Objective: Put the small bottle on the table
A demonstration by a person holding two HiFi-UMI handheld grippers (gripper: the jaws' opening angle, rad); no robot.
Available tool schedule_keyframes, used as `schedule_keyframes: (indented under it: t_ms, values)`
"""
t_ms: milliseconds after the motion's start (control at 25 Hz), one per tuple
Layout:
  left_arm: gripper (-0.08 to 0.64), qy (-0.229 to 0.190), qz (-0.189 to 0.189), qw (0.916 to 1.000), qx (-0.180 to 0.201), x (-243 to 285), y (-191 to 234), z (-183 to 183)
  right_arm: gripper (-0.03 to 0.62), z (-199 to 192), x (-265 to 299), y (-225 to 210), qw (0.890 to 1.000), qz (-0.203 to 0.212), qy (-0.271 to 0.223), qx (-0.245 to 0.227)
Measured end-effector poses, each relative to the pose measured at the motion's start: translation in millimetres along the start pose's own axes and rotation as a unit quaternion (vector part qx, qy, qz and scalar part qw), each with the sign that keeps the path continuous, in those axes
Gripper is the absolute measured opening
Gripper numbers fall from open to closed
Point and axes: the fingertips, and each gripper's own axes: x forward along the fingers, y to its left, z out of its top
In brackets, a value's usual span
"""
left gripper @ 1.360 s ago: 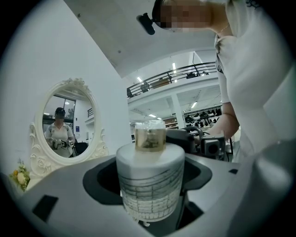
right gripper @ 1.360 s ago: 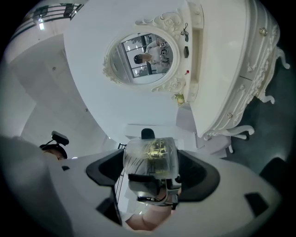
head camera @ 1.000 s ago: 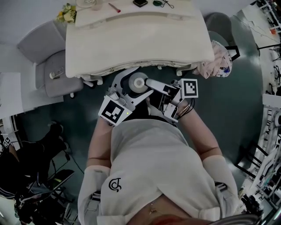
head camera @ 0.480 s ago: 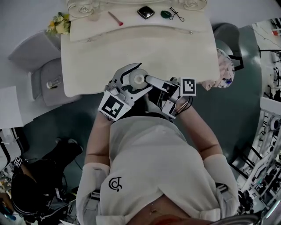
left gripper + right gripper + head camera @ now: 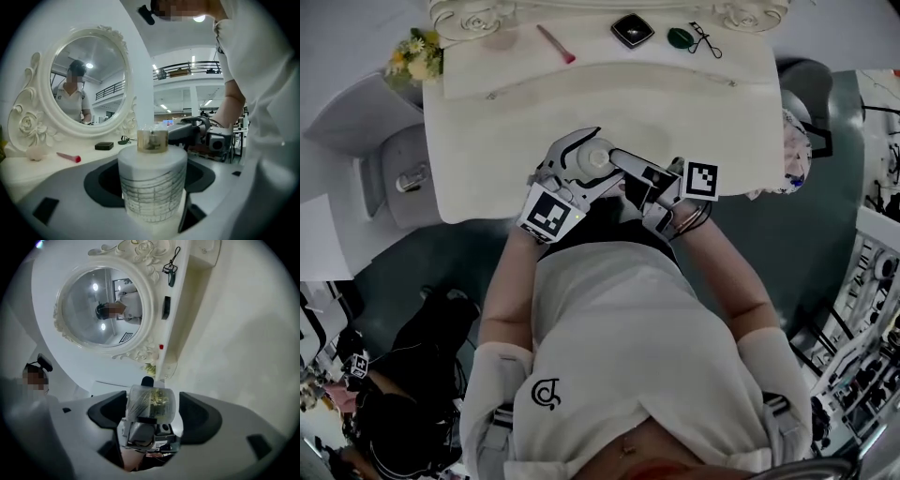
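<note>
The small bottle [image 5: 151, 173], frosted with a gold collar, stands upright in the left gripper [image 5: 592, 161], above the near part of the white dressing table [image 5: 694, 112] and not yet set down. The left fingers [image 5: 65, 183] stand wide because the bottle's body is wide, 1 on each side of it, and they carry its whole weight. Keeping it upright looks deliberate, so that its base can meet the table flat.

The right gripper [image 5: 153, 414] comes in from the person's right and points across at the bottle's upper part. Its 2 fingers [image 5: 206, 418] are spread, with a visible gap on each side of the bottle, so it grips nothing. I judge it is there to steady or guard the bottle.

The clutter sits well back on the raised rear shelf below the oval mirror [image 5: 89, 79]: a pink stick [image 5: 555, 43], a black compact [image 5: 631, 29] and a green item [image 5: 680, 38]. That leaves the broad front surface as the likely landing place. A tilt on release is the main risk.
</note>
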Motion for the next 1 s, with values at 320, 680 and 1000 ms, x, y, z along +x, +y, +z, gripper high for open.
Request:
schedule_keyframes:
  t_ms: [320, 680, 1000]
  values:
    - [0.348, 0.061, 0.000, 0.9981, -0.010, 20, 18, -56, 0.273, 20, 3, -44, 0.996, -0.081, -0.033, -0.006]
    - [0.348, 0.114, -0.019, 0.9932, -0.016, 39, 19, -88, 0.129, 33, 1, -61, 0.994, -0.102, -0.040, -0.013]
    - [0.348, 0.128, -0.021, 0.9915, -0.009, 42, 20, -98, 0.115, 35, 0, -71, 0.993, -0.107, -0.041, 0.000]
